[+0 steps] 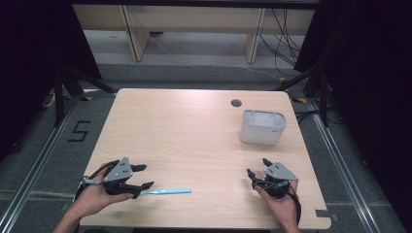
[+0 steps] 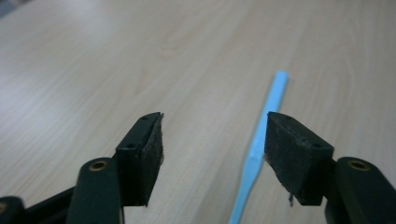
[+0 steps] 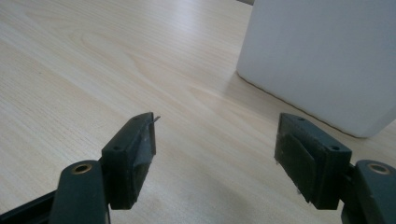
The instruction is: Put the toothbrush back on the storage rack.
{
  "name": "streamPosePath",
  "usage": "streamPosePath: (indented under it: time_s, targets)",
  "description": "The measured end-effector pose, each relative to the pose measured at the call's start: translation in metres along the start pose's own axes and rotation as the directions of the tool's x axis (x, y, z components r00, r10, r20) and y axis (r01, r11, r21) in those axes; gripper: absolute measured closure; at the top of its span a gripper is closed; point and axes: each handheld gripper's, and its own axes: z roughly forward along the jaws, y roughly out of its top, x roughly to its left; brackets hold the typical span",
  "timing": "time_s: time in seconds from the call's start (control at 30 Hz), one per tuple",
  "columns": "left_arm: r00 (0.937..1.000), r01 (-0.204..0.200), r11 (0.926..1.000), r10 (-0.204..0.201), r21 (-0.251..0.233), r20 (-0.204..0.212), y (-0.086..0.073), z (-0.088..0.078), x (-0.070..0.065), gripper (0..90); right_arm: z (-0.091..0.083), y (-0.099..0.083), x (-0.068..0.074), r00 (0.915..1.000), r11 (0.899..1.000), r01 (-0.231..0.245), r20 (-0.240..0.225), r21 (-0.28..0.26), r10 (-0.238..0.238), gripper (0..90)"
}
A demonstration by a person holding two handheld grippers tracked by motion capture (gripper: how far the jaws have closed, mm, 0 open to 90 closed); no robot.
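Observation:
A thin light-blue stick (image 1: pixel 165 191) lies flat near the wooden table's (image 1: pixel 184 126) front edge, pointing right. My left gripper (image 1: pixel 145 176) sits at the stick's left end, held in a hand. In the left gripper view the stick (image 2: pixel 279 84) runs along the inner side of the right-hand jaw, and the gripper (image 2: pixel 215 121) is open with its pads not pressing on it. My right gripper (image 1: pixel 256 166) rests at the front right, open and holding nothing. In the right gripper view, this gripper (image 3: pixel 217 126) faces bare wood with a white bin (image 3: pixel 327 56) ahead to its right.
The white bin (image 1: pixel 262 127) stands at the back right of the table, just behind the right gripper. A small round cable hole (image 1: pixel 236 102) sits near the far edge. Grey floor with rails surrounds the table, and cables hang at the back right.

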Motion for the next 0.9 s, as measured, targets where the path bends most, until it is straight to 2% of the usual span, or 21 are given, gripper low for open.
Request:
streamPosePath:
  time_s: [0.07, 0.13, 0.17, 0.2, 0.23, 0.27, 0.3, 0.37, 0.4, 0.43, 0.47, 0.5, 0.53, 0.57, 0.6, 0.63, 0.73, 0.8, 0.83, 0.87, 0.9]
  targets:
    - [0.9975, -0.035, 0.9979, 0.031, 0.055, 0.064, 0.004, 0.006, -0.001, 39.6, 0.000, 0.000, 0.002, 0.9997, 1.000, -0.024, 0.004, 0.007, 0.024, 30.0]
    - [0.9916, -0.096, 0.9867, 0.084, 0.131, 0.098, 0.009, 0.013, -0.002, 41.7, 0.000, 0.000, -0.001, 1.0000, 1.000, 0.009, -0.002, 0.011, -0.009, 30.0]
    - [0.9877, -0.118, 0.9797, 0.099, 0.162, 0.121, 0.012, 0.017, -0.003, 43.3, 0.001, 0.001, 0.000, 1.0000, 1.000, -0.005, -0.008, 0.018, 0.005, 30.0]
    - [0.9740, -0.189, 0.9512, 0.150, 0.244, 0.170, 0.017, 0.022, -0.002, 43.8, 0.001, 0.000, 0.001, 0.9998, 1.000, -0.012, -0.017, 0.028, 0.012, 30.0]
    - [0.9745, -0.179, 0.9513, 0.137, 0.251, 0.178, 0.018, 0.027, -0.003, 43.8, 0.001, 0.001, 0.000, 0.9998, 1.000, 0.012, -0.014, 0.024, -0.011, 29.9]
    - [0.9745, -0.179, 0.9513, 0.137, 0.251, 0.178, 0.018, 0.027, -0.003, 43.9, 0.001, 0.001, 0.000, 0.9998, 1.000, 0.010, -0.018, 0.029, -0.009, 30.0]
    - [0.9700, -0.189, 0.9430, 0.136, 0.274, 0.202, 0.020, 0.030, -0.003, 43.9, 0.001, 0.001, 0.000, 0.9998, 1.000, 0.010, -0.018, 0.029, -0.009, 30.0]
    - [0.9693, -0.185, 0.9345, 0.123, 0.304, 0.213, 0.024, 0.036, -0.003, 45.5, 0.002, 0.001, 0.000, 0.9994, 0.999, 0.024, -0.027, 0.036, -0.023, 30.0]
    - [0.9676, -0.190, 0.9242, 0.118, 0.332, 0.223, 0.027, 0.041, -0.003, 48.3, 0.002, 0.001, 0.002, 0.9997, 0.999, -0.005, -0.023, 0.052, 0.006, 30.0]
    - [0.9676, -0.190, 0.9242, 0.118, 0.332, 0.223, 0.027, 0.041, -0.003, 48.9, 0.002, 0.001, 0.002, 0.9997, 0.999, -0.005, -0.023, 0.052, 0.006, 30.0]
    - [0.9667, -0.190, 0.9164, 0.111, 0.353, 0.231, 0.028, 0.043, -0.002, 48.9, 0.003, 0.001, 0.000, 0.9995, 0.999, 0.020, -0.026, 0.048, -0.019, 30.0]
    - [0.9629, -0.210, 0.9021, 0.123, 0.377, 0.240, 0.030, 0.044, -0.001, 49.7, 0.003, 0.001, 0.002, 0.9992, 0.998, -0.010, -0.037, 0.065, 0.013, 30.0]
    - [0.9621, -0.214, 0.8910, 0.121, 0.400, 0.244, 0.031, 0.046, -0.001, 49.7, 0.003, 0.001, 0.002, 0.9992, 0.998, -0.010, -0.037, 0.065, 0.013, 30.0]
    - [0.9591, -0.224, 0.8760, 0.121, 0.427, 0.256, 0.032, 0.049, -0.001, 49.7, 0.004, 0.002, 0.000, 0.9993, 0.998, 0.026, -0.027, 0.054, -0.025, 30.0]
    - [0.9582, -0.228, 0.8663, 0.119, 0.444, 0.260, 0.033, 0.050, -0.001, 49.8, 0.004, 0.002, 0.000, 0.9992, 0.998, 0.027, -0.029, 0.055, -0.026, 30.0]
    - [0.9531, -0.253, 0.8433, 0.133, 0.474, 0.272, 0.035, 0.052, 0.001, 49.8, 0.004, 0.002, 0.000, 0.9992, 0.998, 0.027, -0.029, 0.055, -0.026, 30.0]
    - [0.9542, -0.253, 0.8106, 0.118, 0.528, 0.275, 0.040, 0.057, 0.000, 51.3, 0.004, 0.002, 0.002, 0.9993, 0.998, 0.014, -0.036, 0.060, -0.011, 30.1]
    - [0.9497, -0.272, 0.7946, 0.130, 0.543, 0.285, 0.042, 0.061, 0.000, 53.4, 0.004, 0.002, 0.002, 0.9993, 0.998, 0.017, -0.035, 0.060, -0.015, 30.1]
    - [0.9460, -0.288, 0.7812, 0.143, 0.554, 0.291, 0.044, 0.063, -0.001, 54.3, 0.004, 0.002, 0.002, 0.9993, 0.998, 0.018, -0.034, 0.059, -0.016, 30.1]
    - [0.9441, -0.296, 0.7729, 0.146, 0.562, 0.295, 0.045, 0.064, -0.001, 55.4, 0.004, 0.002, 0.002, 0.9992, 0.998, 0.015, -0.037, 0.061, -0.012, 30.1]
    - [0.9407, -0.307, 0.7608, 0.150, 0.572, 0.304, 0.046, 0.066, -0.002, 55.8, 0.005, 0.002, 0.001, 0.9991, 0.998, 0.020, -0.039, 0.059, -0.018, 30.2]
